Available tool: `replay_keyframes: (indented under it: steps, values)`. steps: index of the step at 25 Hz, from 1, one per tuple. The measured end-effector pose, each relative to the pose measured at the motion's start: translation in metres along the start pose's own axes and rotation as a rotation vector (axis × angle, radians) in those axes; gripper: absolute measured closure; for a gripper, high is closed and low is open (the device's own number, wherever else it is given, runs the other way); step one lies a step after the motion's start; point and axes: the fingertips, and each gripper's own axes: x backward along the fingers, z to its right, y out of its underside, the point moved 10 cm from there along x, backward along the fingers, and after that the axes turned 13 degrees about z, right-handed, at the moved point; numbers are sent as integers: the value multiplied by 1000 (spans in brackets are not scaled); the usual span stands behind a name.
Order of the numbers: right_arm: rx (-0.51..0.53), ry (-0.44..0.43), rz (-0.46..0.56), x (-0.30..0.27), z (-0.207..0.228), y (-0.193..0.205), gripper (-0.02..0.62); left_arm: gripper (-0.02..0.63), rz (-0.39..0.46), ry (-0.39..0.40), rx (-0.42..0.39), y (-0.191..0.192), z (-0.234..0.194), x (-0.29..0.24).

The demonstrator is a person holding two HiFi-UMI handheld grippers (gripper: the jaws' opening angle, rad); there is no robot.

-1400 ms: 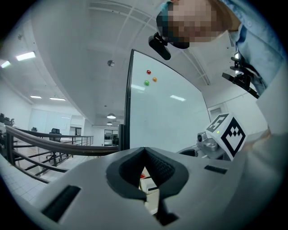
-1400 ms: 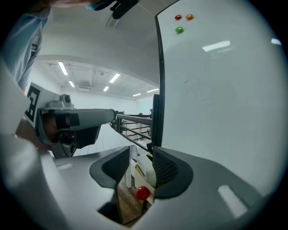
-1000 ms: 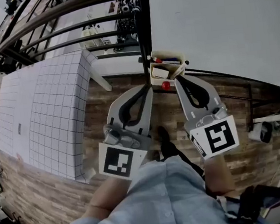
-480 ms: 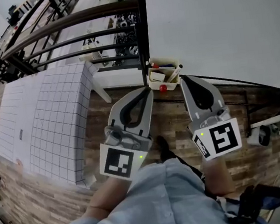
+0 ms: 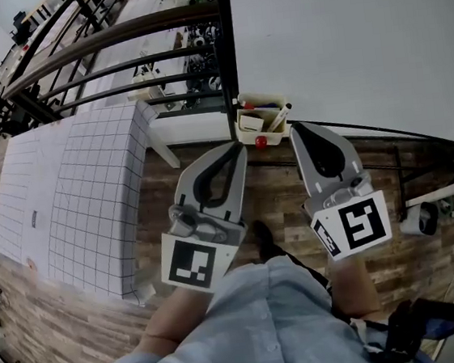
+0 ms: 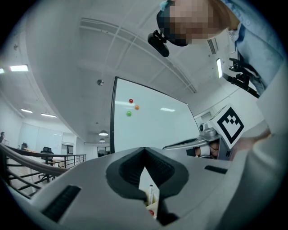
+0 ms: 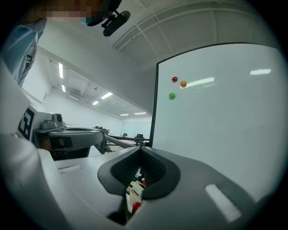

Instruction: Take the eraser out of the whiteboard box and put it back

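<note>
The left hand-held gripper (image 5: pixel 239 144) and the right hand-held gripper (image 5: pixel 293 128) are both clenched on nothing. Just ahead of their tips hangs the whiteboard box (image 5: pixel 275 135), with the eraser (image 5: pixel 250 123) inside.

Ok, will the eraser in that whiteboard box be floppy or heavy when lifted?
Probably light and stiff: the eraser looks like a small pale block. It stands crowded beside markers in the box, so it may drag them along.
</note>
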Motion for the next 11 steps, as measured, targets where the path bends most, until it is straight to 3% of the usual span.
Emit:
replay_keyframes:
  steps: [11]
  values:
    - [-5, 4, 8, 7, 2, 0, 595, 607, -1, 6, 0, 3, 6, -2]
